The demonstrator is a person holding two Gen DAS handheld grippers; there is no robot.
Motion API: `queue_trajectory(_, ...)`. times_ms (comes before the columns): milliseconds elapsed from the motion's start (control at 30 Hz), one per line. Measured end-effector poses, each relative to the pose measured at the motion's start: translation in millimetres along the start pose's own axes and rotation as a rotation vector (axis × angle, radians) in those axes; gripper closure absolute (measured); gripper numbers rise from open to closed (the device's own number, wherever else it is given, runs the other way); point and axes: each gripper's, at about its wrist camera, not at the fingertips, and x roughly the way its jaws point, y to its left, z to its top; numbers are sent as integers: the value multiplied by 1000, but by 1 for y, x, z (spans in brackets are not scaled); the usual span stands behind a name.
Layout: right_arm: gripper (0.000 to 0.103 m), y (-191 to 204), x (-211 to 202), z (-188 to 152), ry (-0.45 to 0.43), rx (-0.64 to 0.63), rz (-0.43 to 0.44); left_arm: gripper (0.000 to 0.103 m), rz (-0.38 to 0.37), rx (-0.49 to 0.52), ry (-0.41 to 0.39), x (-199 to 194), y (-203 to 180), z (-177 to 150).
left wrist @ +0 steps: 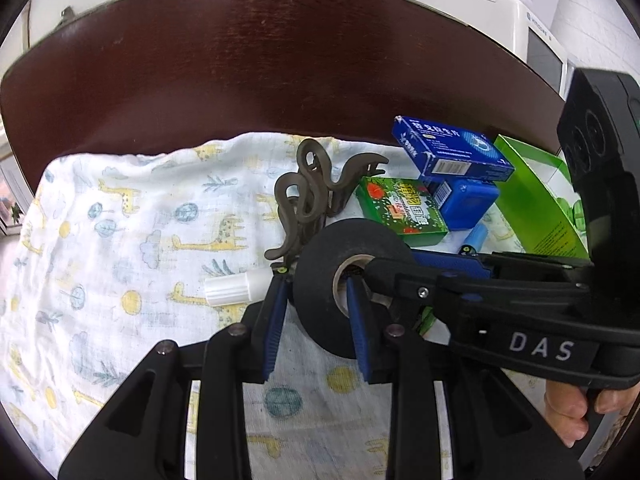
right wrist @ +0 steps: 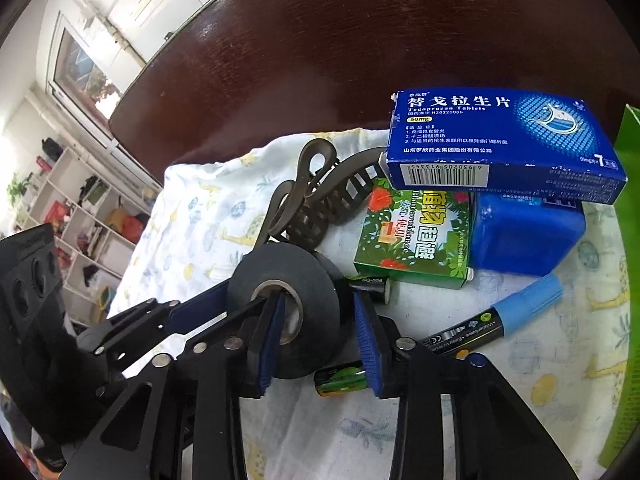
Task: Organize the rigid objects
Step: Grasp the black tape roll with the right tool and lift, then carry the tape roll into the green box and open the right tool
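Two claws are working one item: the black roll of electrical tape (left wrist: 316, 258). It is standing on edge over the white giraffe-print cloth (left wrist: 120, 240), at the near side of the clutter; I cannot tell whether its lower rim is touching the cloth.

The left claw (left wrist: 316, 282) is pinching the roll's wall, one finger threaded through the cardboard core and the other outside the winding. My read: that grip is keeping the roll upright and stopping it from rolling.

The right claw (right wrist: 320, 302) is straddling the opposite wall the same way, inner finger in the core and outer pad just beside the winding. Contact is unclear, so I cannot tell if it is clamping yet. Judging by the mirrored hold, this is looking like a handover or a two-handed lift.

A green-and-black battery (right wrist: 340, 380) is lying under the right claw's outer finger, so it is risking a nudge.

Just behind the roll, a brown wavy plastic hair clip (left wrist: 304, 200) is leaning against a green floral-print carton (left wrist: 400, 212). Beyond that, a blue tablet carton (left wrist: 452, 148) is sitting on top of a blue plastic case (left wrist: 464, 204). A white-capped marker (left wrist: 232, 288) is lying left of the roll and a blue-capped marker (right wrist: 520, 300) right of it.

The cloth is covering the near part of the dark red-brown wooden bench (left wrist: 280, 60).
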Motion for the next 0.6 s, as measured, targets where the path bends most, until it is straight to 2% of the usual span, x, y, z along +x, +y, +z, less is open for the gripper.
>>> queue_trajectory(267, 69, 5, -22, -2, -42, -36, -19, 74, 12, 37, -50, -23, -20, 9)
queue_trajectory(600, 69, -5, -85, 1, -178, -29, -33, 74, 2, 166, -140, -52, -83, 35)
